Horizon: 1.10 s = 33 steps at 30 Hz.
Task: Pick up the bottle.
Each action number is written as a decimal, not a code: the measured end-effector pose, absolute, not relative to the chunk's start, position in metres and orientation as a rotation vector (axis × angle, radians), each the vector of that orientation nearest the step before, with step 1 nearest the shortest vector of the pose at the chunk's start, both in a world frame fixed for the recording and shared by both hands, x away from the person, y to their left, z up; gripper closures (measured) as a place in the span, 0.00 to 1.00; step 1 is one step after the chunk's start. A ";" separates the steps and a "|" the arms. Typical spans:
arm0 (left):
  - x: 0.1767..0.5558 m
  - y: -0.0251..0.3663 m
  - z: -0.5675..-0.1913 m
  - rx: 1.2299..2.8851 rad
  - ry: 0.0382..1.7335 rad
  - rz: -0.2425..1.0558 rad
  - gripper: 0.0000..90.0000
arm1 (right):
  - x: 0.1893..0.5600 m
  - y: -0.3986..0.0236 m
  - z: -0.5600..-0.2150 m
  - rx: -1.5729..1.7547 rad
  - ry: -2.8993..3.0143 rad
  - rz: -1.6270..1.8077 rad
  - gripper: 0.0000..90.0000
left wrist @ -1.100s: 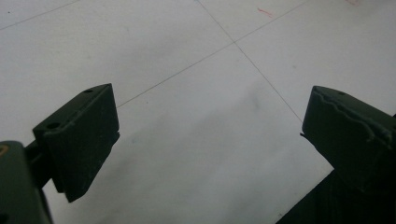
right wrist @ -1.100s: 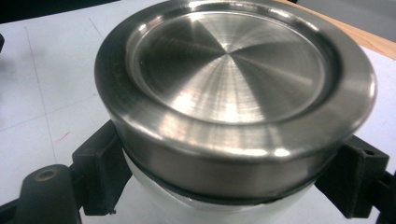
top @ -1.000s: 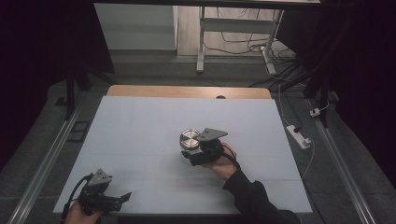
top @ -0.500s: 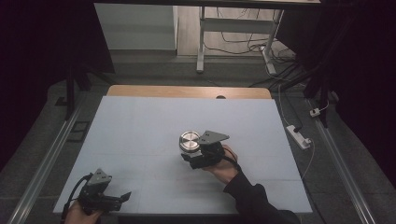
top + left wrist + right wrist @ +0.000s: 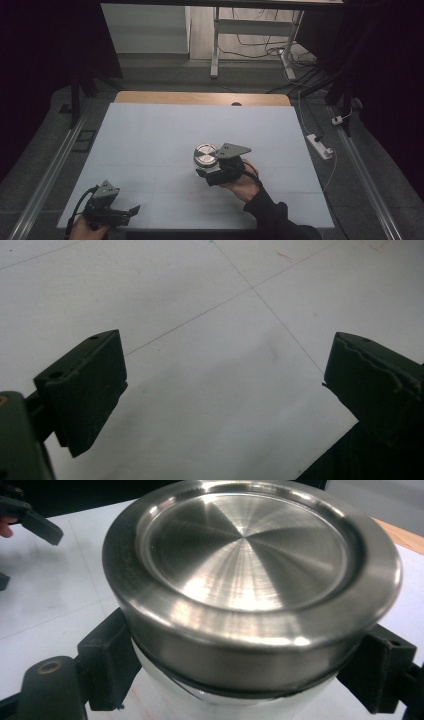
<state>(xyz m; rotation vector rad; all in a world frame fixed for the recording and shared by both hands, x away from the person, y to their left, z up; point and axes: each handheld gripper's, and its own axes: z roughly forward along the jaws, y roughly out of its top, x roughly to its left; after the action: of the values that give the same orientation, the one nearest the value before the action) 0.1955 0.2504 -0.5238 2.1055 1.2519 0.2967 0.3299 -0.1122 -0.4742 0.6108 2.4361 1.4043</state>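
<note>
A person is sitting at a big white table [image 5: 165,130] with a claw tool in each hand.

The right gripper [image 5: 212,167] is sitting near the middle of the table. It is squeezing a round jar [image 5: 205,155] with a shiny metal lid [image 5: 250,545]. In the right gripper view, the two black jaws are pressing on the jar's sides, one on each side, just under the lid. The jar's body is looking white below the metal part. The jar is standing upright, with its flat lid facing up. The pictures are not showing whether its bottom is touching the table. The person's right hand [image 5: 243,182] is holding the tool from behind, and a dark sleeve [image 5: 272,220] is coming in from the bottom edge.

The left gripper [image 5: 129,212] is staying low at the near left corner of the table, well apart from the jar. Its jaws are standing wide apart, and nothing is between them. In the left gripper view, the bare white table with thin lines is showing between the two black jaws. The left hand [image 5: 87,231] is gripping that tool at the table's edge.
</note>
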 end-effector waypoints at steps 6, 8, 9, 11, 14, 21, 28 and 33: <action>0.195 0.251 -0.524 2.103 1.249 0.294 0.05 | 0.321 -0.117 -0.470 0.597 2.439 1.416 0.17; 0.195 0.251 -0.524 2.102 1.249 0.294 0.05 | 0.318 -0.118 -0.469 0.593 2.445 1.416 0.17; 0.195 0.251 -0.524 2.100 1.250 0.292 0.05 | 0.316 -0.119 -0.469 0.592 2.448 1.412 0.17; 0.195 0.251 -0.524 2.100 1.250 0.292 0.05 | 0.313 -0.120 -0.469 0.580 2.457 1.409 0.17; 0.195 0.251 -0.524 2.099 1.248 0.296 0.05 | 0.308 -0.120 -0.468 0.574 2.465 1.409 0.17; 0.195 0.251 -0.524 2.096 1.251 0.290 0.05 | 0.298 -0.125 -0.466 0.572 2.468 1.424 0.17; 0.195 0.252 -0.524 2.090 1.251 0.287 0.05 | 0.292 -0.128 -0.467 0.576 2.479 1.435 0.17; 0.195 0.252 -0.523 2.086 1.250 0.287 0.04 | 0.289 -0.127 -0.467 0.568 2.489 1.441 0.17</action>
<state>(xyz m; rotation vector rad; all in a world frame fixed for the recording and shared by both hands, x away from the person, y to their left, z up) 0.1949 0.2518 -0.5233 2.0864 1.2505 0.2867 0.2887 -0.1271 -0.4670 0.5683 2.4892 1.4413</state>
